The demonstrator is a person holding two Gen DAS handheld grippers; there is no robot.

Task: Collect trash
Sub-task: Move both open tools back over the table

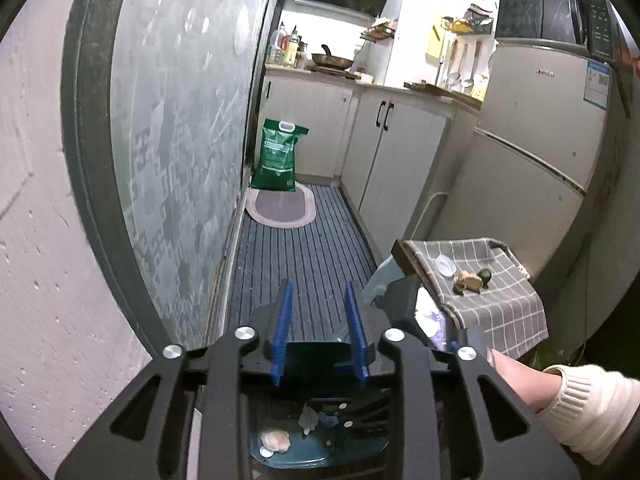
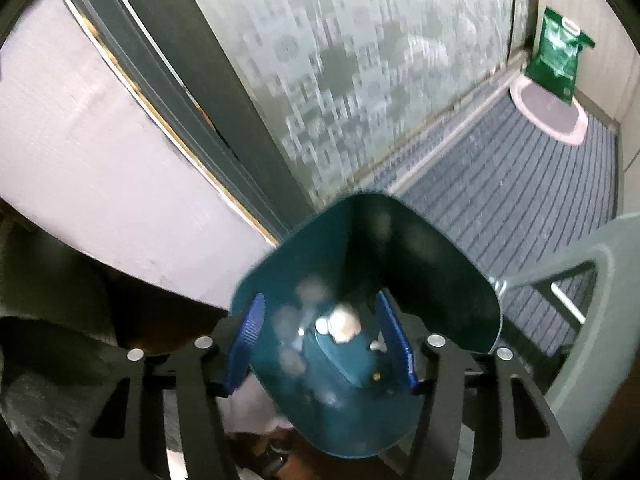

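Left wrist view, from the left: a green bag (image 1: 278,156) stands at the far end of the striped floor mat (image 1: 304,248). Its white print is too small to read. Nearer, the left gripper (image 1: 318,286) hovers over the mat with its blue fingers spread and nothing between them. Below it lies a teal dustpan (image 1: 296,456), which already carries a crumpled tissue (image 1: 308,420), a pale scrap (image 1: 274,439) and a small white cap (image 1: 266,451). All of these look light and loose, likely to slide or blow off if the stiff, smooth pan is tipped, so it should be carried level. To the right, on the checked cloth (image 1: 500,312) of a small table, more trash waits: a clear plastic lid (image 1: 446,267), thin and springy, best pinched at its rim; a brown scrap (image 1: 468,282), probably soft and crumbly; and a round green fruit (image 1: 485,276), firm but apt to roll. Further right, the fridge (image 1: 540,120) bears a blue label (image 1: 597,84) and a small badge, neither legible. In the right wrist view, the right gripper (image 2: 320,299) has its fingers set wide on either side of the blurred pan; whether they grip it cannot be told.
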